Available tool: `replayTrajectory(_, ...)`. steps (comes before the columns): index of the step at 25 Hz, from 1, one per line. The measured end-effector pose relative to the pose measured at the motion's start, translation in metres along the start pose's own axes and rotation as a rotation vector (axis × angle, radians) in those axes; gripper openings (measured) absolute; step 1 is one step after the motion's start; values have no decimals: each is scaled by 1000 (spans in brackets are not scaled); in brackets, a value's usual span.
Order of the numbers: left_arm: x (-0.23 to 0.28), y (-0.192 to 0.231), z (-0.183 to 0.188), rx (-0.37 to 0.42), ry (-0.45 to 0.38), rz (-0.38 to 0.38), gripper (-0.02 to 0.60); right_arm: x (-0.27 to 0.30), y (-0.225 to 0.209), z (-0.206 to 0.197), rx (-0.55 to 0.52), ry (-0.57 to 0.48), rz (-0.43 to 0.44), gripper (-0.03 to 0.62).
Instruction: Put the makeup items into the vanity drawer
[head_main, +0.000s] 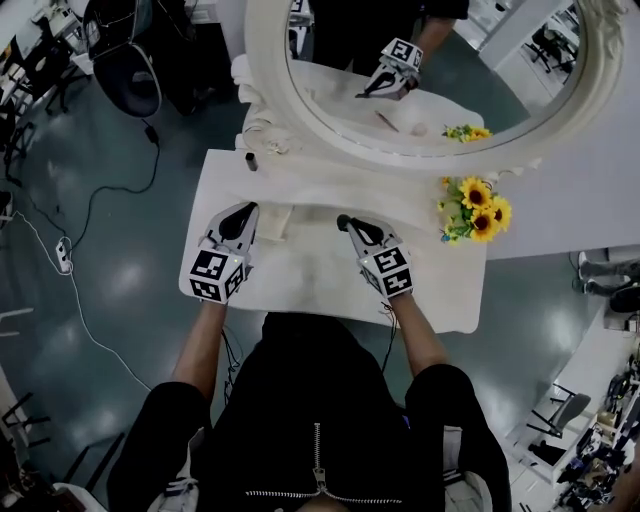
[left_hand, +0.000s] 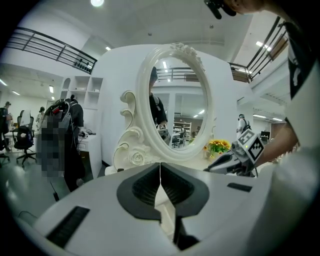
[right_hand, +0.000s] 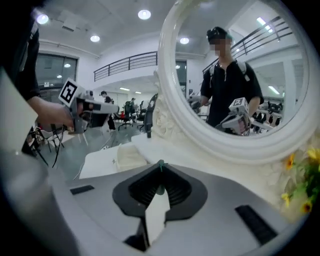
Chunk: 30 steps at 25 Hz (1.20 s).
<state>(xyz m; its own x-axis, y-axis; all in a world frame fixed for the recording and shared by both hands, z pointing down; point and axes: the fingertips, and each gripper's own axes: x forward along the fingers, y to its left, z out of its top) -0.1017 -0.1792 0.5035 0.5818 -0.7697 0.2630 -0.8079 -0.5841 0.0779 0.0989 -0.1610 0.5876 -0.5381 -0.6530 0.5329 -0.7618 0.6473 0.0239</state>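
My right gripper (head_main: 343, 221) hovers over the middle of the white vanity table (head_main: 440, 290), pointing at the oval mirror (head_main: 300, 110). In the right gripper view its jaws (right_hand: 160, 169) are shut on a thin green item (right_hand: 159, 189) that peeks out at the tip. My left gripper (head_main: 245, 211) hangs over the table's left part, level with the right one. Its jaws (left_hand: 160, 169) are shut with nothing between them. A small dark upright item (head_main: 250, 160) stands by the mirror's base at the left. No open drawer shows in any view.
A bunch of sunflowers (head_main: 475, 206) stands at the table's right, beside the mirror. A cream-coloured lump (head_main: 275, 222) lies between the grippers. A black chair (head_main: 125, 70) and cables (head_main: 100, 200) are on the floor to the left.
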Motion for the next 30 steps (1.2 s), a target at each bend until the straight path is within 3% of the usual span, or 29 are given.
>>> replayTrajectory(3, 1, 7, 12, 9, -22, 14, 21, -18, -23, 50, 8, -128, -71, 28)
replayTrajectory(5, 0, 12, 18, 10, -35, 26, 21, -20, -28, 67, 5, -161, -88, 28)
replayTrajectory(12, -13, 30, 17, -2, -52, 75, 21, 3, -9, 79, -30, -156, -45, 28)
replayTrajectory(17, -43, 54, 4, -30, -42, 152, 21, 37, 31, 93, -82, -145, 34, 28)
replayTrajectory(22, -69, 69, -11, -63, -35, 210, 21, 79, 82, 92, -149, -93, 120, 29)
replayTrajectory(30, -97, 79, -32, -107, -15, 260, 21, 142, 132, 32, -277, 113, 180, 31)
